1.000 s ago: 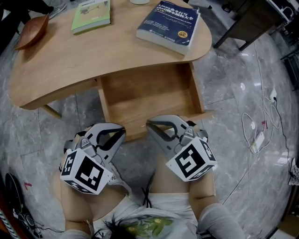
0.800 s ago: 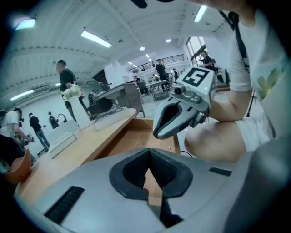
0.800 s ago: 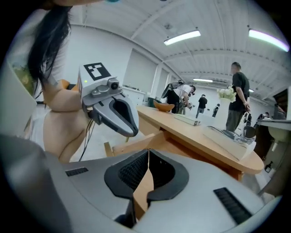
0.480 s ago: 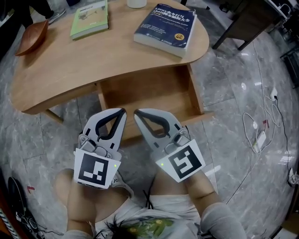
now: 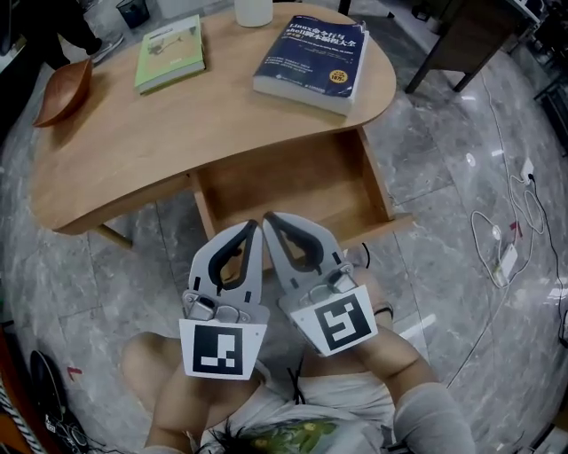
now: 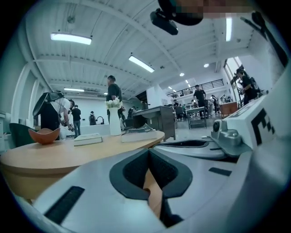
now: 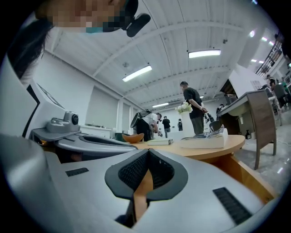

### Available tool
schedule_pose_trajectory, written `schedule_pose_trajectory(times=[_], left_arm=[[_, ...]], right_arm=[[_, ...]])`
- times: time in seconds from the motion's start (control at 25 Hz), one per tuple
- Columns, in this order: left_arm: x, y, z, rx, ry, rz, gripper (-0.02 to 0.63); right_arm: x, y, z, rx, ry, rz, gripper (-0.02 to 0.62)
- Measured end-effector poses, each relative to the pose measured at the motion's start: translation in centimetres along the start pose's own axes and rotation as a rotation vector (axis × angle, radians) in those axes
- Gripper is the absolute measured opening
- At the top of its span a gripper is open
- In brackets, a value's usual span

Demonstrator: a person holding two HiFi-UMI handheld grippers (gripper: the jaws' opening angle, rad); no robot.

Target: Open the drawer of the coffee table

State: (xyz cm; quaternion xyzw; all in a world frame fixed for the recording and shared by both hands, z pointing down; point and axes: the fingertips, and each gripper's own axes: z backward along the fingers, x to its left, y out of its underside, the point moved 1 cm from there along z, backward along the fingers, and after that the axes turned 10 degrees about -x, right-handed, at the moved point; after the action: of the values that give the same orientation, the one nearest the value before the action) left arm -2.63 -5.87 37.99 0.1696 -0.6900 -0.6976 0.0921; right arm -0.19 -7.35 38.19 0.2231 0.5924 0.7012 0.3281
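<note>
Wooden bowl (image 5: 62,90): reddish-brown, at 9 o'clock on the tabletop. Green book (image 5: 170,51): lying flat at 11 o'clock, cover print too small to read. Coffee table (image 5: 177,133): light wood, rounded kidney-shaped top, standing on grey marbled floor. Drawer (image 5: 293,191): same light wood, under the table's right half, drawn well out toward 6 o'clock with its bare bottom panel showing and its front board forming the near edge. Left gripper (image 5: 254,225): grey, jaws pressed together on nothing, black-and-white square marker cube at the rear, tip over the drawer's front board at 6 o'clock; contact cannot be told. Right gripper (image 5: 267,218): same build, jaws likewise pressed together and empty, tip just beside the left one. White vase (image 5: 254,11): at 12 o'clock on the table's far edge. Blue book (image 5: 311,62): thick, at 1 o'clock, white title lettering and a small yellow badge, neither legible. White cable (image 5: 497,239): looped on the floor at 3 o'clock.
</note>
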Motion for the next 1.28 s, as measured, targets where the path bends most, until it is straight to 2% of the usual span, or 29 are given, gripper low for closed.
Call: schedule_pose_trajectory(times=[0.24, 0.28, 0.44, 0.48, 0.6, 0.72, 1.28], left_arm=[[0.4, 1.4, -0.5, 0.02, -0.093, -0.062, 0.008], [0.4, 1.7, -0.6, 0.023, -0.102, -0.034, 0.008], [0.5, 3.8, -1.1, 0.048, -0.068, 0.199, 0.008], [0.6, 3.8, -1.2, 0.035, -0.058, 0.221, 0.008], [0.9, 3.1, -1.3, -0.012, -0.054, 0.175, 0.008], [1.0, 2.9, -1.2, -0.019, -0.066, 0.148, 0.008], [0.8, 2.8, -1.4, 0.001, -0.06, 0.162, 0.008]], right_arm=[[-0.4, 1.4, -0.1, 0.016, 0.057, 0.015, 0.02], [-0.5, 1.5, -0.1, 0.013, 0.068, 0.019, 0.021], [-0.8, 1.6, -0.1, 0.01, 0.091, 0.035, 0.02], [-0.8, 1.6, -0.2, 0.015, 0.095, 0.04, 0.02], [-0.8, 1.9, -0.4, 0.036, 0.099, 0.059, 0.02], [-0.8, 2.1, -0.5, 0.055, 0.092, 0.068, 0.02], [-1.0, 2.0, -0.4, 0.053, 0.098, 0.045, 0.02]])
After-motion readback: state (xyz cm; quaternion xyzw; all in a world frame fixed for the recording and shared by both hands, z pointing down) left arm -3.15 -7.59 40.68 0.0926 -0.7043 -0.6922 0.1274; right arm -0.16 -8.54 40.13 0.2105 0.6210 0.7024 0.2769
